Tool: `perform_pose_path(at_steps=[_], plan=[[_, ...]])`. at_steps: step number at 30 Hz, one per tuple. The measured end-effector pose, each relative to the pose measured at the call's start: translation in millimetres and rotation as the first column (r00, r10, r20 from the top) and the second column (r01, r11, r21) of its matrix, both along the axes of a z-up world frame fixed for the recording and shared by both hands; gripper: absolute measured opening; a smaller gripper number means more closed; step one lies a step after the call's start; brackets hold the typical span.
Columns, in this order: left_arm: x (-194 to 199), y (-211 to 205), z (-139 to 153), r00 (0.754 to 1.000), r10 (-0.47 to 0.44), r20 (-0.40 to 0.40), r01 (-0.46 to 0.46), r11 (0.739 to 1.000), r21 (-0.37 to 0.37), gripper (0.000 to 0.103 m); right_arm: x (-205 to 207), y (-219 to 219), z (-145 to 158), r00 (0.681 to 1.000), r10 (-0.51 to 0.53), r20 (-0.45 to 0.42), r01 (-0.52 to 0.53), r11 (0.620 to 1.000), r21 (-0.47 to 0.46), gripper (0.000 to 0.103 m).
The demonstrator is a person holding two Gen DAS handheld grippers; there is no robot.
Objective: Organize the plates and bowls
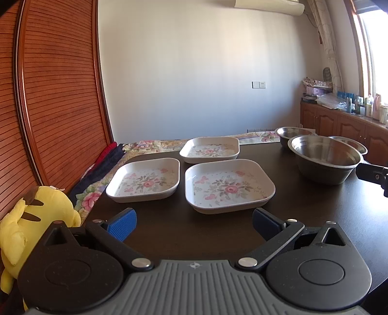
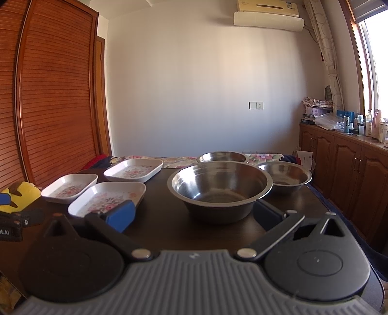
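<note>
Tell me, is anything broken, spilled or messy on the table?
Nothing looks broken or spilled. Three flowered plates and three metal bowls sit upright and apart on the dark table, none stacked yet. Both grippers, left and right, are open and hold nothing.

- On the black strap of the left tool (image 2: pixel 11 231), at the left edge of the right wrist view, pale letters read "ot.AI"; the start of the word is cut off by the frame
- A bottle (image 2: pixel 346 124) on the cabinet top under the window bears one large dark character on its label, too small to read for certain
- The air conditioner (image 2: pixel 268 17) high on the wall carries a small sticker near its right end; its print is too blurred to read
- Other bottles and boxes along the window have labels, none legible
</note>
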State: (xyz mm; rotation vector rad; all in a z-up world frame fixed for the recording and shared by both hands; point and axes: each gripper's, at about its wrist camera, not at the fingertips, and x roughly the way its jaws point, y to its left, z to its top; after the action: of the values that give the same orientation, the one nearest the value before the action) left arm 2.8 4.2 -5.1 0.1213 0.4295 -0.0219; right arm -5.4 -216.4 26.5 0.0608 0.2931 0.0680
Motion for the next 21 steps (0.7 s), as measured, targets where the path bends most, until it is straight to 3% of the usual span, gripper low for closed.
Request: perform_pose_path(at_steps=[11,21], plan=[[14,7,-13,0.997,-0.021,-0.08,0.02,1.0,-0.009,0.103,8,3,-6,0.999,0.022,-0.024,-0.022,1.0,-0.017,0.103],[29,12,-10,0.988,-0.052,-0.142,0.053,0.999,0.003,0.103,31,28,0,0.986,0.159,-0.054,-0.161,0.987,-0.029,0.103]])
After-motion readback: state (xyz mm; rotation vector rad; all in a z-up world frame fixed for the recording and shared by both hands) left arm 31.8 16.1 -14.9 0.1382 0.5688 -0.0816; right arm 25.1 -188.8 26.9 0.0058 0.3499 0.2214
